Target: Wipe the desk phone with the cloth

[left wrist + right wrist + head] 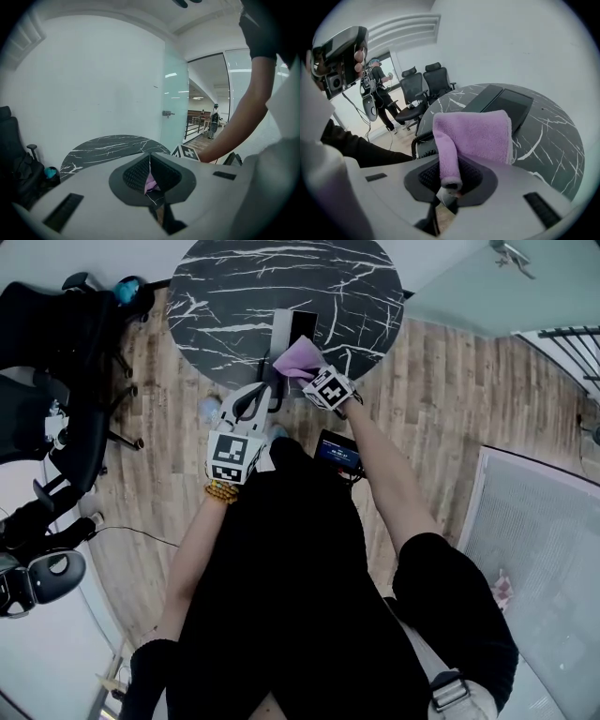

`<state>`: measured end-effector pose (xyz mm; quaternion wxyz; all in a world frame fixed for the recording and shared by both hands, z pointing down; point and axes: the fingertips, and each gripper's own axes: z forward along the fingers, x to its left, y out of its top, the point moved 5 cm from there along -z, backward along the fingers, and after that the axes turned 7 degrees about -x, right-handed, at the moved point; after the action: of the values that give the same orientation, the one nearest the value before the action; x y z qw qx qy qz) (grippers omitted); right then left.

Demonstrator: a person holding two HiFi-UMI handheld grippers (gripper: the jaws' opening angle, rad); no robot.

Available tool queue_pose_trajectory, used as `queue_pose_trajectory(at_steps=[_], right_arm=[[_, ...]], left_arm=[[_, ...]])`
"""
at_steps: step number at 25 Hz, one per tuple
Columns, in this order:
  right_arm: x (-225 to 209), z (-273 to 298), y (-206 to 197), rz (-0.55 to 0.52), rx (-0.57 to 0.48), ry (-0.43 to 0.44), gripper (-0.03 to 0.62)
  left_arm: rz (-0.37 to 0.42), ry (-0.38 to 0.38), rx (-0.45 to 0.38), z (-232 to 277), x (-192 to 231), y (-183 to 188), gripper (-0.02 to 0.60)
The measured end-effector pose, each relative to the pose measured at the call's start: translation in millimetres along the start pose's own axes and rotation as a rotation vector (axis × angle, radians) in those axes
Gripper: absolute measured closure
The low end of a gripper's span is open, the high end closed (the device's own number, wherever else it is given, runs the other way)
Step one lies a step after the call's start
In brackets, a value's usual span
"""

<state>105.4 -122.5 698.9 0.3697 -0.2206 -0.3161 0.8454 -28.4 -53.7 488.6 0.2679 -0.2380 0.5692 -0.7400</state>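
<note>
Right gripper (449, 182) clamped on folded purple fleece cloth (480, 133) at black desk phone (506, 105) on round black marble table (548, 140); left gripper (150, 174) jaws together.

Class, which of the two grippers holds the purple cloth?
The right gripper, its jaws pinching the purple cloth; the left gripper has its jaws shut on nothing.

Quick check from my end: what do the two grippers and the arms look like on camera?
The left gripper and right gripper have pale grey shells and dark textured fingers. Each carries a cube of black-and-white square markers. Sleeves are short and black; a beaded bracelet sits on the left wrist.
</note>
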Motion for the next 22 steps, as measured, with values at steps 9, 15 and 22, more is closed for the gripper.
queue_pose_trajectory(at_steps=[9,15,22], right_arm=[[-24,-97,105,-0.027,-0.383,-0.172,0.531],[0,-174,177,-0.086,-0.625,-0.305,0.531],[47,-241,224,-0.116,-0.803,-0.391,0.531]], left_arm=[[0.062,0.011,-0.088,6,14,47,0.563],[0.169,0.03,-0.233,1,31,116,0.563],[0.247,0.041,-0.391,-20,25,180,0.563]])
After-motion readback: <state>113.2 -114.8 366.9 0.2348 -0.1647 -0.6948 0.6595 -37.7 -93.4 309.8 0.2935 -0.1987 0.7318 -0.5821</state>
